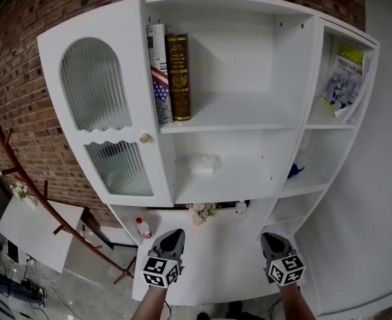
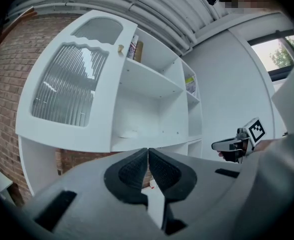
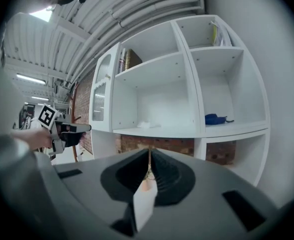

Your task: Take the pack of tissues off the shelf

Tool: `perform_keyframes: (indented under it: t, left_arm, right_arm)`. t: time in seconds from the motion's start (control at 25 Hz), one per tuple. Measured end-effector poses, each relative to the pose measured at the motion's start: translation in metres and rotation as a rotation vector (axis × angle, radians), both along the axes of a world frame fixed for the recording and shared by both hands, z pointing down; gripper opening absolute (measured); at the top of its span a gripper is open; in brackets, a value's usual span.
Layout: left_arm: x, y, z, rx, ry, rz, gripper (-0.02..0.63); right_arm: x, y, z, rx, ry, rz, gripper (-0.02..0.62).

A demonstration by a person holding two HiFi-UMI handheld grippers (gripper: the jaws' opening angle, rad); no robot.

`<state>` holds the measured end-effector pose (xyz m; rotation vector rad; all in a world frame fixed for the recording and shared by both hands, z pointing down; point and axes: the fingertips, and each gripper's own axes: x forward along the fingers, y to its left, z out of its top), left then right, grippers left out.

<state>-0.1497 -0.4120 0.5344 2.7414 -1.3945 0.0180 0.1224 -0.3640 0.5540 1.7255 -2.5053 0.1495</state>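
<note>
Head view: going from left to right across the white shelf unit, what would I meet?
ribbed glass door → flag-patterned book → brown book → pack of tissues → blue object → yellow-green booklet

Nothing can be made out behind the ribbed glass of the cabinet doors [image 1: 96, 89]. The titles on the two books [image 1: 171, 79] are too small to be read, and so is the print on the booklet [image 1: 345, 79]. The pack of tissues [image 1: 205, 164] is seen only as a pale, soft-edged lump; no print on it can be told. The blue thing [image 1: 295, 171] is half hidden by the shelf's upright [image 1: 301, 145]. The small things [image 1: 201, 212] at the back of the desk [image 1: 216, 259] cannot be named. Both forearms [image 1: 155, 303] are cut off by the head view's bottom edge.
</note>
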Motion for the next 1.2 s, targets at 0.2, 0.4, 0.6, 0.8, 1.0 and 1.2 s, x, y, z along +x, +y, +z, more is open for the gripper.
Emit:
perform_keyframes:
  t: [0.2,0.4,0.6,0.8,1.0,1.2]
  left_arm:
    - [0.016,-0.017,-0.006,0.010,-0.035,-0.014,0.028]
    - [0.028,-0.035,-0.022,0.050,-0.086,-0.041,0.028]
    - [0.049,-0.051,-0.036,0.068,-0.158,-0.019,0.028]
    - [0.061,-0.069,-0.044,0.057,-0.200,-0.014,0.028]
    - [0.072,-0.087,-0.054,0.056,-0.260,-0.013,0.028]
    - [0.092,-0.106,-0.063,0.075,-0.367,0.009,0.028]
  right_arm:
    - [0.004,-0.025,-0.002,0.005,-0.003,-0.044,0.034]
    - [0.003,-0.047,-0.005,0.008,-0.004,-0.098,0.034]
    - [0.002,-0.062,-0.013,0.025,0.009,-0.149,0.034]
    - [-0.004,-0.076,-0.017,0.033,0.011,-0.199,0.034]
    - [-0.004,-0.090,-0.029,0.050,0.011,-0.231,0.034]
    - [-0.004,-0.104,-0.039,0.051,0.018,-0.261,0.034]
